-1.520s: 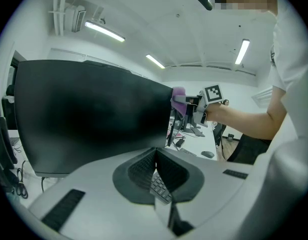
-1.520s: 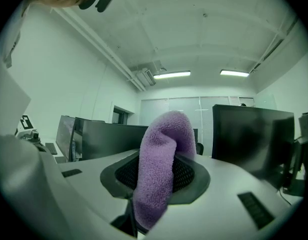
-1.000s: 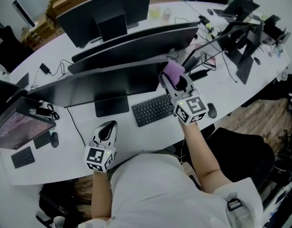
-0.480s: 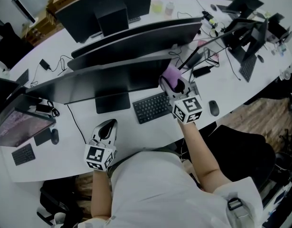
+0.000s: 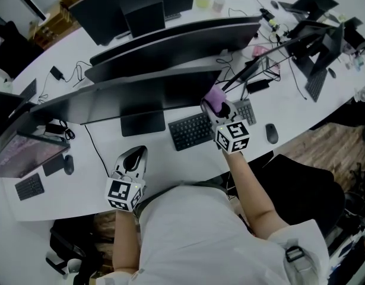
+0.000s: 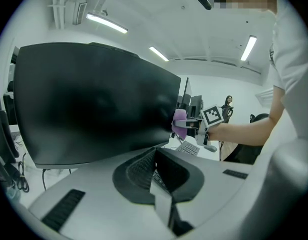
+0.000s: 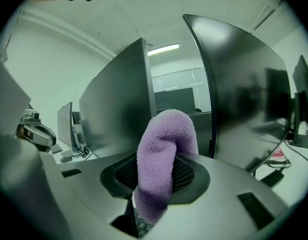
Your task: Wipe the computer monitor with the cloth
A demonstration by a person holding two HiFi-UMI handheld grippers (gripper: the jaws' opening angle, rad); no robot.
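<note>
Right claw: the right claw (image 5: 216, 105) is pinching a purple cloth (image 5: 213, 95), with a folded loop of it bulging out past the tips, probably so that soft pile and not hard plastic meets the glass.
Cloth position: the cloth is sitting at about 1 o'clock from the person, raised above the keyboard (image 5: 191, 132) and close to the 4 o'clock corner of the nearest monitor (image 5: 140, 97); whether it is touching the screen I cannot tell.
Right claw's own view: the cloth (image 7: 161, 154) is filling the gap of the claw (image 7: 155, 186) and drooping below it.
Left claw: the left claw (image 5: 136, 155) is pressed together with nothing in it, lying low over the desk (image 5: 81, 183) at about 11 o'clock, seemingly parked out of the wiping path.
Left claw's own view: the claw (image 6: 159, 181) is facing the dark screen (image 6: 93, 104), with the cloth (image 6: 179, 124) showing at 3 o'clock.
Step in hand: judging by the pose, the person is working the screen's right end.
Bystanders: a mouse (image 5: 271, 133) is lying at 3 o'clock from the keyboard.
</note>
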